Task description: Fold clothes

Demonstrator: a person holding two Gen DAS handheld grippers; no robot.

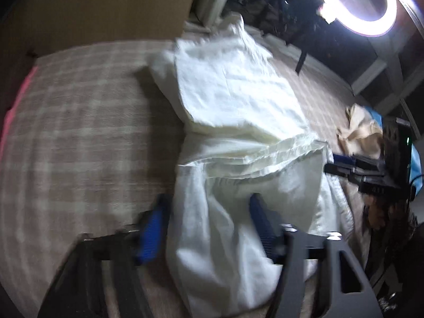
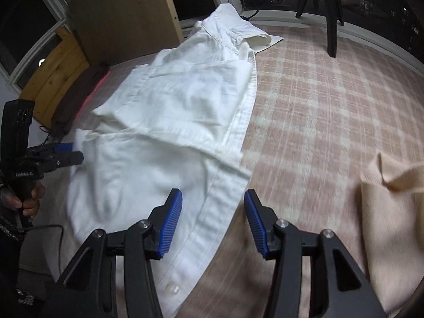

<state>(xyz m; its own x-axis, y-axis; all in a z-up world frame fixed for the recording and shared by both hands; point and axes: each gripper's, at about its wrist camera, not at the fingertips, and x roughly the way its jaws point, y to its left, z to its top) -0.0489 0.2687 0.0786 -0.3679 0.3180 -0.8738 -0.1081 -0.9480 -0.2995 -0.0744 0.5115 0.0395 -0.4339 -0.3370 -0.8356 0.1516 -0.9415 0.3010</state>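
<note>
A white button-up shirt (image 1: 238,100) lies lengthwise on the plaid bed cover (image 1: 79,122), sleeves folded over its body and collar at the far end. My left gripper (image 1: 209,212) is open, its blue pads on either side of the shirt's lower left part. The right gripper (image 2: 213,212) is also open, over the buttoned hem edge of the shirt (image 2: 169,111), which runs between its fingers. Each gripper shows in the other's view: the right gripper (image 1: 331,163) at the shirt's right edge, the left gripper (image 2: 71,152) at its left edge, held by a hand (image 2: 29,198).
A beige cloth (image 2: 392,212) lies crumpled on the cover to the right. Brown and pink garments (image 2: 79,98) sit by a wooden board (image 2: 122,18) at the far left. A ring light (image 1: 357,2) and a dark chair leg (image 2: 331,26) stand beyond the bed.
</note>
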